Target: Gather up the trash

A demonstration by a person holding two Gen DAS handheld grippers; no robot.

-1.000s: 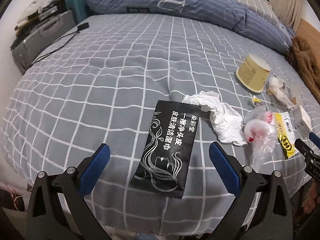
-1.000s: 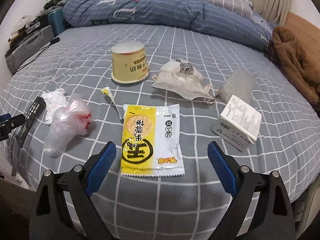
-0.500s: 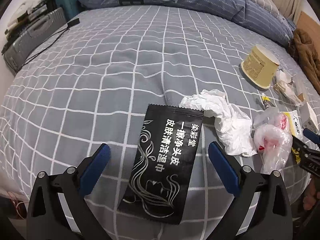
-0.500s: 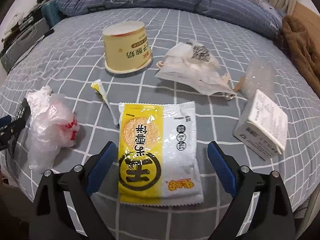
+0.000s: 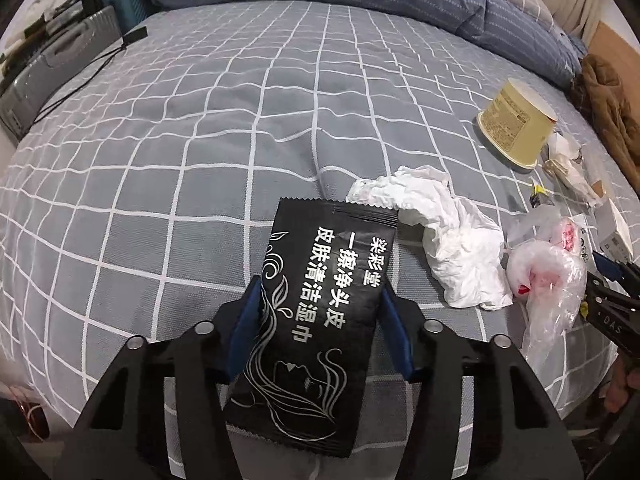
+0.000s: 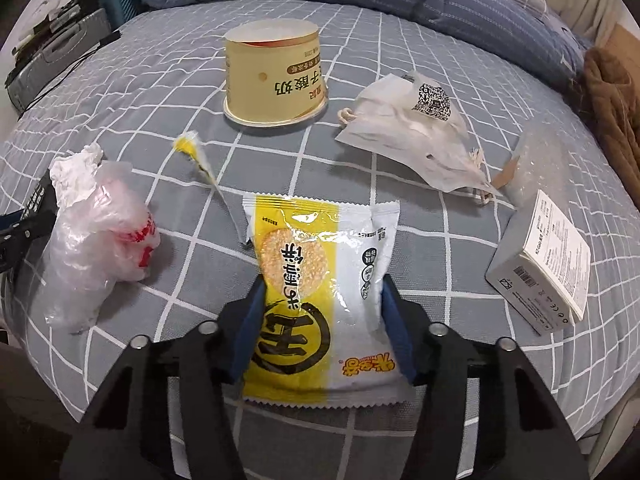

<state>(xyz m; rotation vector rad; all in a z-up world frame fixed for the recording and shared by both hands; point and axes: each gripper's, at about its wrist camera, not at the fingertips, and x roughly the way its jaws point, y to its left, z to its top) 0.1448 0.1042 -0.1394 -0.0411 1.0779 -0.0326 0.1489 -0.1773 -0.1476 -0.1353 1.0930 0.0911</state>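
Having just closed, the left gripper [image 5: 320,300] clamps the black wet-wipe packet [image 5: 316,320]; the right gripper [image 6: 322,292] clamps the yellow rice-cracker packet [image 6: 320,280].

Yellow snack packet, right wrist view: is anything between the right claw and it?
Nothing visible. The right claw has just been closing and its blue pads already press both side edges of the yellow snack packet, which lies on the checked bedspread. The torn yellow strip lies clear, beyond the packet's upper left corner.
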